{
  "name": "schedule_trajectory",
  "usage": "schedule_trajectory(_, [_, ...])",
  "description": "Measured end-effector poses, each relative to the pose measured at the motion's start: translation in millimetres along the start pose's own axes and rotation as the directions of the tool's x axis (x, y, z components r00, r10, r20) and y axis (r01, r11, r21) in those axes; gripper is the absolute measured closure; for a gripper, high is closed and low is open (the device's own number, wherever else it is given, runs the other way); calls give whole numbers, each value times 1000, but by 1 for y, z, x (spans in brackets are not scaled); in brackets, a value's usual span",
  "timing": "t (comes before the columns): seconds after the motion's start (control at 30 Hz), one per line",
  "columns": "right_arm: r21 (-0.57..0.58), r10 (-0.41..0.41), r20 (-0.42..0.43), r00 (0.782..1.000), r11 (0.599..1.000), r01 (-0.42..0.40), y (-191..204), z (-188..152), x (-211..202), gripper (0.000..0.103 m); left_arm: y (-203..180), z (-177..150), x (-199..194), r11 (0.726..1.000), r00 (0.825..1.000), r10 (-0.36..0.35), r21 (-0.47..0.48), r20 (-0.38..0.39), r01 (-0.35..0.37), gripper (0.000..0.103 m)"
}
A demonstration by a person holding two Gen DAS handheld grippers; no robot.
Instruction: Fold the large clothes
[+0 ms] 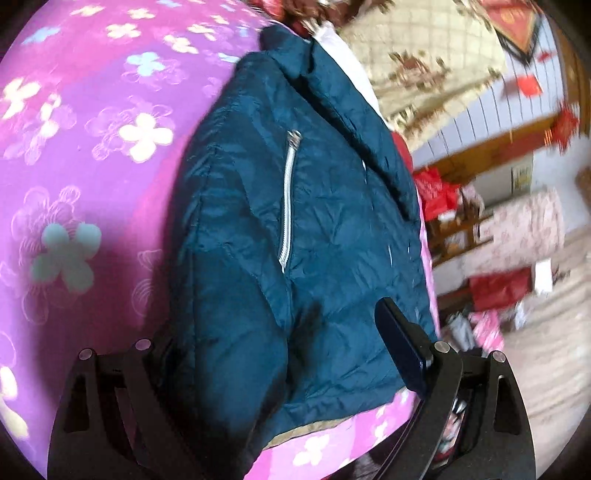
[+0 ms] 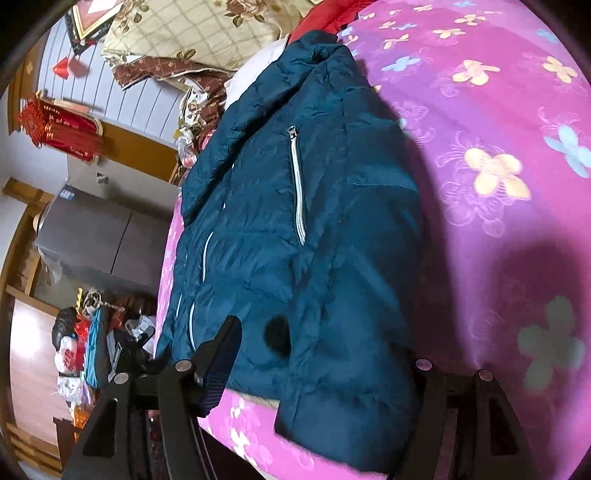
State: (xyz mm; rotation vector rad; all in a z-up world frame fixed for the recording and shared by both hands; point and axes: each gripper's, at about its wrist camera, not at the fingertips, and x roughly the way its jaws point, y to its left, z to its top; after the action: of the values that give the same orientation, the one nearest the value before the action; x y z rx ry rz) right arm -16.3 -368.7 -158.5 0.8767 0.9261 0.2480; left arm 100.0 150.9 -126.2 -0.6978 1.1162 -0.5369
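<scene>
Pink-and-purple flowered bedding (image 1: 92, 155) covers the bed that carries everything, with a cluttered room of red decorations beyond its edge. Nearest, the left gripper (image 1: 280, 373) hangs over the near edge with its jaws spread wide, one finger hidden under the cloth, so I cannot say the pads press anything; it seems free. The right gripper (image 2: 321, 354) is likewise parted over the near hem, pinching nothing visible. Between them lies one dark teal quilted puffer jacket (image 2: 303, 229), already doubled lengthwise along the bed's side edge, probably so that the next fold can shorten it. I count one silver chest zipper (image 2: 298, 188) facing up and one teal hood (image 2: 317, 55) at the far end, near one beige floral quilt (image 2: 192, 29) heaped at the bed's far edge.
</scene>
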Motion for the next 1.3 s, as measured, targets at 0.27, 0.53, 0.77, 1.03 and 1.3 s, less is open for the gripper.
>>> schedule_trajectory(0.27, [-18, -79, 37, 996, 997, 79, 12, 2, 10, 51, -37, -26, 14, 952, 971, 237, 190, 31, -239, 12])
schedule_trajectory(0.53, [78, -108, 24, 994, 991, 106, -6, 1, 1, 88, -44, -26, 9, 890, 912, 409, 213, 21, -404, 86])
schedule_trajectory(0.77, [1, -128, 61, 990, 992, 128, 20, -15, -32, 91, -61, -34, -20, 890, 907, 414, 177, 74, -420, 92])
schedule_trajectory(1.03, [-157, -118, 89, 989, 979, 131, 57, -45, -85, 94, -86, -57, -74, 904, 921, 353, 191, 168, -381, 93])
schedule_trajectory(1.3, [-270, -71, 132, 989, 957, 104, 85, -81, -140, 97, -89, -86, -130, 950, 941, 259, 116, 219, -289, 94])
